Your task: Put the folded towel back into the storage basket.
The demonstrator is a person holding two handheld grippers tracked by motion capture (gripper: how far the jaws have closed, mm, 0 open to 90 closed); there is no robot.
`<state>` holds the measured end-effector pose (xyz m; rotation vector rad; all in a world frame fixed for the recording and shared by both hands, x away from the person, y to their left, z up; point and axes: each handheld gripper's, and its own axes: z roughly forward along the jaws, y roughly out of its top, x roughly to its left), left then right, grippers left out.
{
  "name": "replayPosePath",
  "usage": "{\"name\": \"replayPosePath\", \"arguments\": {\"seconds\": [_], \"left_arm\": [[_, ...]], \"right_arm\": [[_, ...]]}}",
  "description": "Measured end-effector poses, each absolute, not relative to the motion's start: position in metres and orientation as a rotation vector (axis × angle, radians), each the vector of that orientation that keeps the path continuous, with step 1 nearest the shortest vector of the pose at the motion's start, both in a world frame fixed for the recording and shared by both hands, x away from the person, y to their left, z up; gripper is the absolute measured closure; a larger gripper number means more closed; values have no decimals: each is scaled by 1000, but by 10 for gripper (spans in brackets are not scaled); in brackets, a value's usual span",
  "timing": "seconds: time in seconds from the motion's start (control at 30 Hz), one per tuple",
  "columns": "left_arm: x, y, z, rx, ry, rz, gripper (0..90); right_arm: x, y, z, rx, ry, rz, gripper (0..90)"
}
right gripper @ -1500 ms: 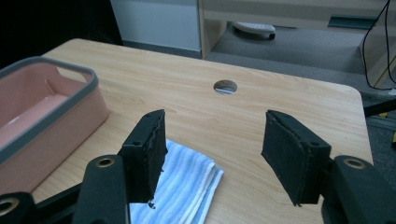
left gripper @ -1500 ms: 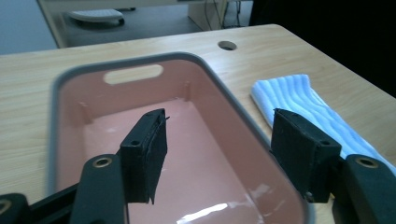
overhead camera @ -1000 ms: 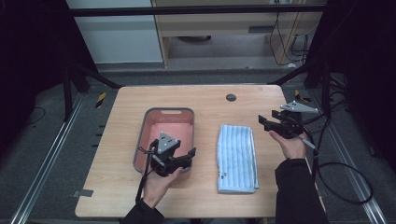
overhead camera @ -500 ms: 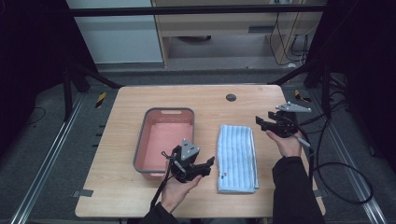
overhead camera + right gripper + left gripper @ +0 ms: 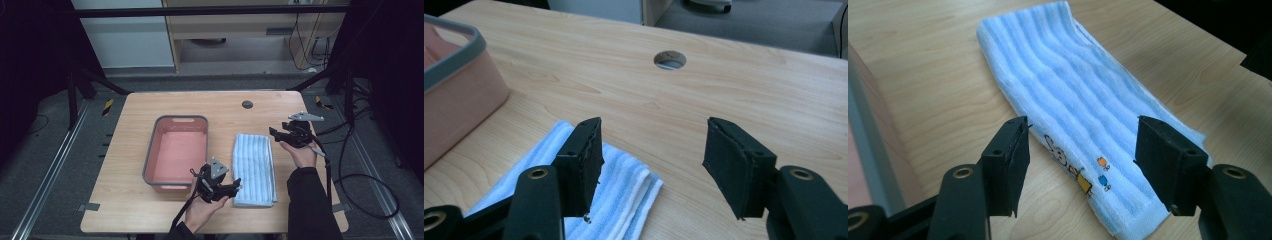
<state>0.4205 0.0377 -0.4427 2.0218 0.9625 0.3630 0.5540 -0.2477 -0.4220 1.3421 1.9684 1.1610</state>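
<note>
Folded blue striped towel [image 5: 255,167] lies on the counter [image 5: 150,210] right of the pink bin [image 5: 199,120]; I've got both grippers, left [image 5: 234,186] near end, right [image 5: 273,132] far end, fingers open and empty, approach step, next pinch both ends.

Tub [image 5: 176,150] left of towel [image 5: 254,167] — rest open

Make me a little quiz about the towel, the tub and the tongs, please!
1. True or false: the striped towel lies inside the pink tub.
2. Which tongs are at the towel's near end? A) left tongs B) right tongs
3. Fill in: the towel's stripes are white and ____.

Key: 1. False, it lies on the table beside the tub. 2. A. 3. Blue.
</note>
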Motion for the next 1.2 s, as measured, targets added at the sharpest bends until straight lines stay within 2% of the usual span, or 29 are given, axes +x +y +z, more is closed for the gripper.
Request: {"name": "replayPosePath", "arguments": {"seconds": [0.67,1.2], "left_arm": [[423,20,-486,2136,991,315,429],[424,14,-497,2130,1019,295,488]], "right_arm": [[568,-237,-477,1434,2067,1097,444],[572,-224,-500,1461,2130,1058,496]]}}
